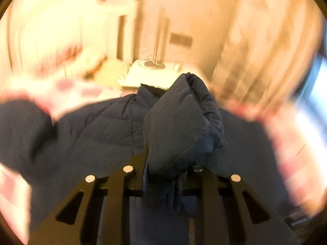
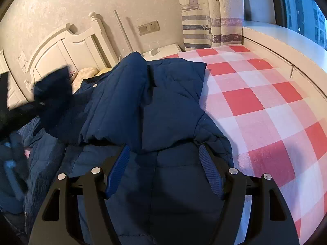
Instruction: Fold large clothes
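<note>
My left gripper [image 1: 163, 175] clamps a fold of the navy jacket [image 2: 163, 102]; right gripper [image 2: 164, 169] gapes empty, the folded sleeve lying just ahead of its fingertips, long axis running away.

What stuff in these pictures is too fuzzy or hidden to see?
- Left wrist view: the room behind the navy jacket is smeared by motion blur; the wall things are unreadable.
- Left wrist view: the left gripper fingertips are buried in a jacket fold, so the pads stay unseen.
- Right wrist view: the jacket's far left side is blurred and cut off by the edge.
- Right wrist view: the pillow is mostly hidden behind the jacket.
</note>
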`<state>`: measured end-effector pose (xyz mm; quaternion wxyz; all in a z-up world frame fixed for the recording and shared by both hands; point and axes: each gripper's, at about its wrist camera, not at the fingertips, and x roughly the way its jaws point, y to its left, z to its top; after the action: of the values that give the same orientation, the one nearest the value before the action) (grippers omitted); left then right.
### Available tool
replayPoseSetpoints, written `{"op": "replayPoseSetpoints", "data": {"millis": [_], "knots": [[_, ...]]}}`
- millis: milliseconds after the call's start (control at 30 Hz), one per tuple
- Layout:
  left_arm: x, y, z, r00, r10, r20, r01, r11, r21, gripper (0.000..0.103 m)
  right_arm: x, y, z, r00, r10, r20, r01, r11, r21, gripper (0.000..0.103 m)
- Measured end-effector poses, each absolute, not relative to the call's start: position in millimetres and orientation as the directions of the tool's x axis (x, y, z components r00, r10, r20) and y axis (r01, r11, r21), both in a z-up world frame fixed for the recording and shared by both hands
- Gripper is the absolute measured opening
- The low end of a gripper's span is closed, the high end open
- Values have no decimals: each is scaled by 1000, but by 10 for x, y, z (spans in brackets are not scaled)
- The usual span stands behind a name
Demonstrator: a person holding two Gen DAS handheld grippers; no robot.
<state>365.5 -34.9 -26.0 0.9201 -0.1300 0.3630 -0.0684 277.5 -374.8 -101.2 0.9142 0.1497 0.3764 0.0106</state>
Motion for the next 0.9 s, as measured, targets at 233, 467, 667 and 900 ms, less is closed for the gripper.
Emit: {"op": "replayPoseSetpoints", "data": {"millis": [233,467,667,900], "knots": [[3690,809,-623,664,-390,-638,-87,807,-584,24,2774,-3751,-1013,718,139,-682,88,954,287,70],[3163,1130,-677,748,11,-664,-380,827,-414,56,2789,-3747,-1017,714,136,-687,92,954,284,70],[3014,649,-117,840,134,-526,-282,936,-211,77,2810,-3724,-1025,707,126,-696,93,959,268,71],[3784,21,-653,685,67,-726,-75,997,22,93,2812,-3718,-1027,705,119,-699,96,961,260,71]]}}
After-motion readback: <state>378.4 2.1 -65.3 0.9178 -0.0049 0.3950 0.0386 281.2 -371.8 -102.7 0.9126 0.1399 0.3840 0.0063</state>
